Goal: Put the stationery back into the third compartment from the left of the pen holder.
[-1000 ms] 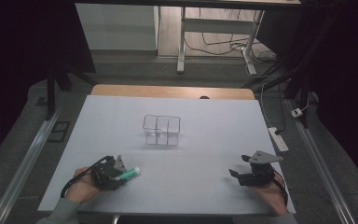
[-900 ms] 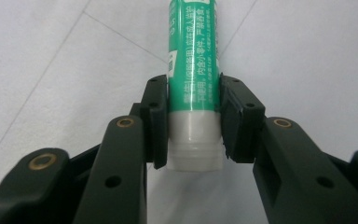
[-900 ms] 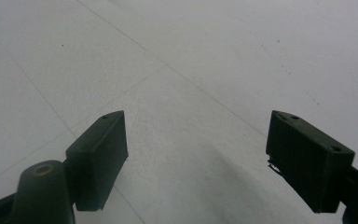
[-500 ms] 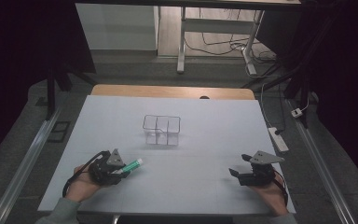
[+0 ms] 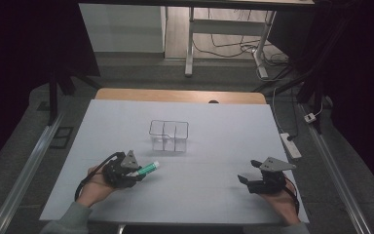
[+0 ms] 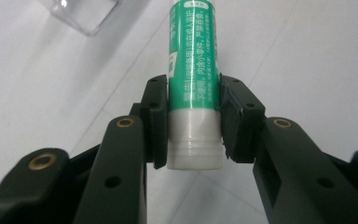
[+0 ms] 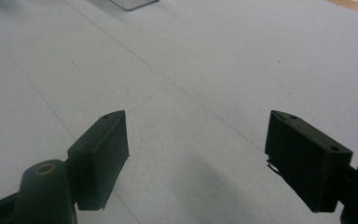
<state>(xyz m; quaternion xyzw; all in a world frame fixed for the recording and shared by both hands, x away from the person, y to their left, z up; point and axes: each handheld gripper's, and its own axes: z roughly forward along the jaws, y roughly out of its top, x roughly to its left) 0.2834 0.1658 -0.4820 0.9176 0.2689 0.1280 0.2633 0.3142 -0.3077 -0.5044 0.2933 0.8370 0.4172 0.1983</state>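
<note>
left gripper (image 5: 137, 171) clamps green tube (image 6: 193, 70), bare table (image 5: 214, 195) all around.

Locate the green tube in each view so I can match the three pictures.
High view: green tube lies lower left, clamped in the left gripper, pointing toward the clear organizer.
Left gripper view: the tube runs up the centre between the jaws, white cap nearest.
Right gripper view: not in it.
Shared landmark: the clear organizer, top left and top edge.

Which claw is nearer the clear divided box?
Left. The left claw, shut on the green tube, sits just below-left of the clear divided box; the right claw, open, is farther off at lower right.
</note>
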